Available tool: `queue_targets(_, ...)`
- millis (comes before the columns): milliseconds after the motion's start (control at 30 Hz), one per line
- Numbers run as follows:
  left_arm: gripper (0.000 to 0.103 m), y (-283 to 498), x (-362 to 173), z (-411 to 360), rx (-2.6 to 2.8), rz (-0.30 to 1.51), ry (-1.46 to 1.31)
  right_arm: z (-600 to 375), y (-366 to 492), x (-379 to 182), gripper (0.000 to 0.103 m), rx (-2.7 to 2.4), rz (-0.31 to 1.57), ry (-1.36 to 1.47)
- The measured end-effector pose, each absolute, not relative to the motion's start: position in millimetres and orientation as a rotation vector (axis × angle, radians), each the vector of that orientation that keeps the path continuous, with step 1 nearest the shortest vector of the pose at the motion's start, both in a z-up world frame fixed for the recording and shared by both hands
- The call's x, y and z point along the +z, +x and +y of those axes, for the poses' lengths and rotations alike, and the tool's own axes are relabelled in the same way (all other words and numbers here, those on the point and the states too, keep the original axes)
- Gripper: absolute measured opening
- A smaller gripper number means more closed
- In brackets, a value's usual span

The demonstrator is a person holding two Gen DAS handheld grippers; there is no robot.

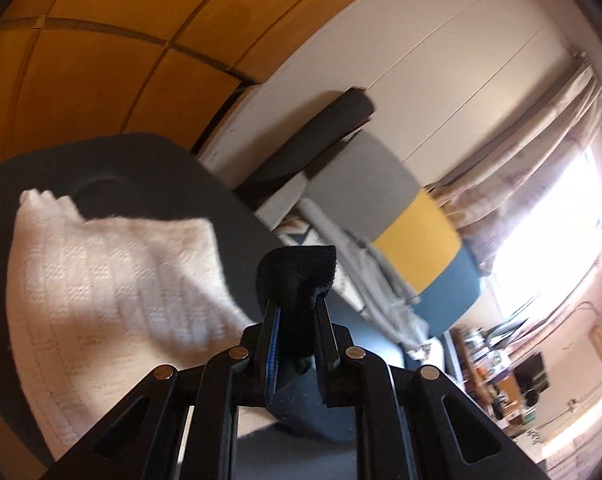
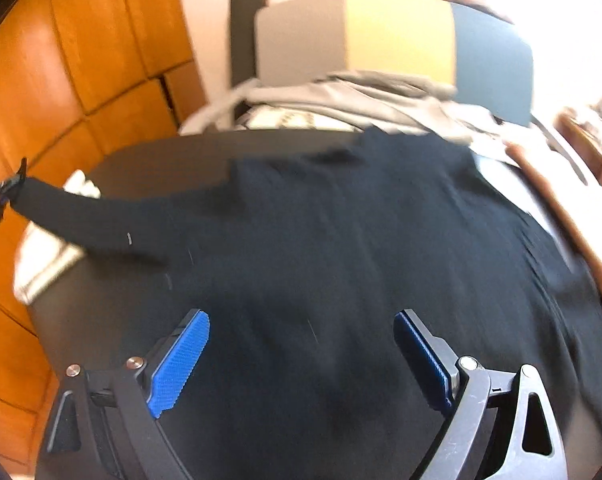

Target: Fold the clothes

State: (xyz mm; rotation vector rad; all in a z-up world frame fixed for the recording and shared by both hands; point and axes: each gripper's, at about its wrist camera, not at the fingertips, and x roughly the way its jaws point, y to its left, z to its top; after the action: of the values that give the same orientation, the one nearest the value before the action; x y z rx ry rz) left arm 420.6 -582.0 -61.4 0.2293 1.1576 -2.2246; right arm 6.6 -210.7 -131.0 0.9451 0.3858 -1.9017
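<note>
Fabric of a dark navy garment (image 2: 341, 240) lies spread across a round dark bench (image 2: 161, 160), directly ahead of and beneath the right claw (image 2: 301, 356), whose blue pads (image 2: 179, 364) stand wide apart with nothing between them. Off to that claw's far left, the left claw (image 2: 5, 192) pinches the end of the garment's sleeve (image 2: 81, 216) and holds it stretched out past the bench edge. In the left wrist view, the left claw (image 1: 295, 312) is clamped narrow on a bunched fold of that dark cloth. To its left a white knitted cloth (image 1: 101, 280) rests on the bench. Beyond both claws stands a chair with grey, yellow and blue panels (image 2: 397, 36), pale clothing (image 2: 341, 100) heaped before it.
</note>
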Motion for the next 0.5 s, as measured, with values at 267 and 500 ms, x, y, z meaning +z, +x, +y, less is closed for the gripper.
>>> queue_targets(267, 0.014, 439.0, -37.9, -597.2, -2.241, 1.124, 0.117, -348.4, -27.0, -186.4, 0.091, -1.936, 0.699, 1.024)
queue_targets(500, 0.003, 453.6, -70.6, -630.2, -2.092, 1.163, 0.193, -384.9, -10.0, -202.8, 0.093, -1.932, 0.687, 0.998)
